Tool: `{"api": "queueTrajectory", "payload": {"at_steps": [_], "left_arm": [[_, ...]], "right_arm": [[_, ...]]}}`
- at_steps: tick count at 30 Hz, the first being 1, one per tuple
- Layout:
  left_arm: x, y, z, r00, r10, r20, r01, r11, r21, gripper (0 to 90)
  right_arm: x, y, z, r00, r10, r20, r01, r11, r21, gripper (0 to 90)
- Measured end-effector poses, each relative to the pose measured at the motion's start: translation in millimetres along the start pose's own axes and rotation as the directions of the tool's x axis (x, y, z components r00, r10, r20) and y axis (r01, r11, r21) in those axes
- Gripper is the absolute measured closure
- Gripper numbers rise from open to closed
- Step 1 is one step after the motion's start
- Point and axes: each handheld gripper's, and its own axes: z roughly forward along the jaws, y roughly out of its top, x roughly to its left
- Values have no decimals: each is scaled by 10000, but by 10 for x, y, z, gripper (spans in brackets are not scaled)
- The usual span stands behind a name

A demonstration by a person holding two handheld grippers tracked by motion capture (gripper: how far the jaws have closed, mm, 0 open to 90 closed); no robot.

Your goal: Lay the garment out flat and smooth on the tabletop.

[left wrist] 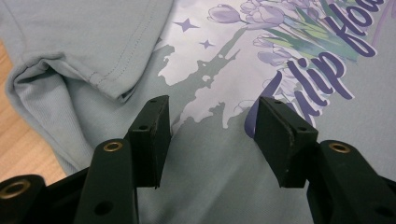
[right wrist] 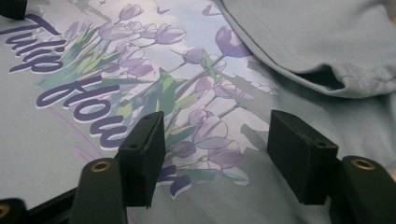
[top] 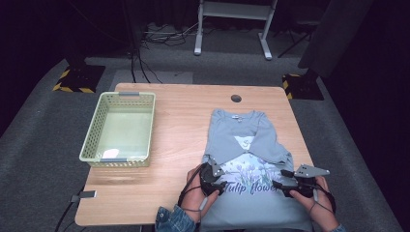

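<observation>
A light blue T-shirt (top: 240, 140) with a purple tulip print lies flat on the right half of the wooden table (top: 179, 121), both sleeves folded in over the chest. My left gripper (top: 217, 175) hovers over the shirt's left lower part. In the left gripper view its jaws (left wrist: 212, 107) stand apart above the print, with the folded left sleeve (left wrist: 93, 42) just beyond. My right gripper (top: 279, 178) is over the shirt's right lower part. In the right gripper view it (right wrist: 217, 121) is open above the tulips, near the right sleeve (right wrist: 317, 42). Nothing is pinched in either.
A pale green slotted basket (top: 92, 130) stands on the table's left half. A round cable hole (top: 236, 98) sits near the far edge. Bare wood lies between basket and shirt. The shirt's hem reaches the table's near edge.
</observation>
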Motion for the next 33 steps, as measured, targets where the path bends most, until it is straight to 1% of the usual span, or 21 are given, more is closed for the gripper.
{"api": "queueTrajectory", "payload": {"at_steps": [1, 2, 5, 8, 10, 11, 12, 13, 14, 16, 19, 20, 21, 24, 25, 27, 28, 33], "left_arm": [[-17, -16, -9, 10000, 32, -20, -32, 10000, -38, 455], [-41, -31, -15, 10000, -20, -5, 20, 9999, -102, 455], [-107, -61, -38, 10000, 46, -46, -46, 9999, -105, 456], [-148, -60, -57, 9999, 75, -75, -74, 10000, 49, 448], [-169, -40, -73, 9999, 39, -129, -38, 9999, 105, 413], [-171, -29, -79, 9999, 47, -163, -49, 9999, -103, 396], [-170, -14, -85, 9997, 88, -221, -92, 9998, -197, 391], [-166, 17, -98, 9992, 126, -374, -137, 9994, -317, 384], [-158, 46, -107, 9988, 166, -468, -183, 9992, -366, 380], [-140, 111, -114, 9976, 291, -630, -315, 9988, -378, 372], [-123, 211, -120, 9956, 480, -805, -509, 9981, -350, 368], [-123, 211, -120, 9956, 480, -805, -509, 9981, -350, 366], [-117, 237, -120, 9950, 512, -860, -545, 9979, -358, 366], [-92, 309, -105, 9933, 626, -972, -656, 9974, -281, 363], [-83, 332, -99, 9925, 703, -1005, -729, 9971, -230, 361], [-64, 374, -85, 9920, 723, -1034, -750, 9969, -224, 361], [-56, 390, -80, 9918, 730, -1051, -758, 9969, -228, 361], [-20, 504, -59, 9903, 825, -1121, -857, 9960, -236, 362]], "right_arm": [[13, -12, -14, 10000, -7, -12, 7, 10000, 8, 371], [25, -27, -30, 10000, -24, -40, 24, 10000, 6, 371], [54, -60, -68, 10000, -61, -50, 61, 10000, 7, 371], [72, -80, -89, 10000, -80, -41, 80, 10000, 1, 370], [73, -82, -101, 9999, -93, -95, 94, 9999, 51, 364], [60, -66, -116, 9997, -135, -189, 138, 9997, 198, 353], [48, -43, -137, 9998, -141, -123, 145, 9994, 312, 339], [40, -26, -154, 9999, -120, -47, 121, 9998, 184, 338], [13, 5, -178, 9999, -96, -30, 96, 9999, -93, 336], [-39, 38, -181, 10000, 28, 40, -27, 9997, -247, 314], [-146, 13, -150, 9980, 346, 522, -336, 9993, -190, 313], [-173, -8, -144, 9973, 432, 585, -423, 9990, -173, 313], [-173, -8, -144, 9973, 432, 585, -423, 9990, -173, 313], [-241, -66, -135, 9951, 631, 757, -633, 9980, -6, 309], [-252, -80, -128, 9949, 642, 772, -648, 9979, 46, 309], [-252, -92, -123, 9959, 525, 744, -527, 9986, 18, 308], [-240, -94, -113, 9959, 414, 805, -416, 9991, 15, 301], [-238, -94, -111, 9959, 402, 809, -405, 9992, 18, 301]]}}
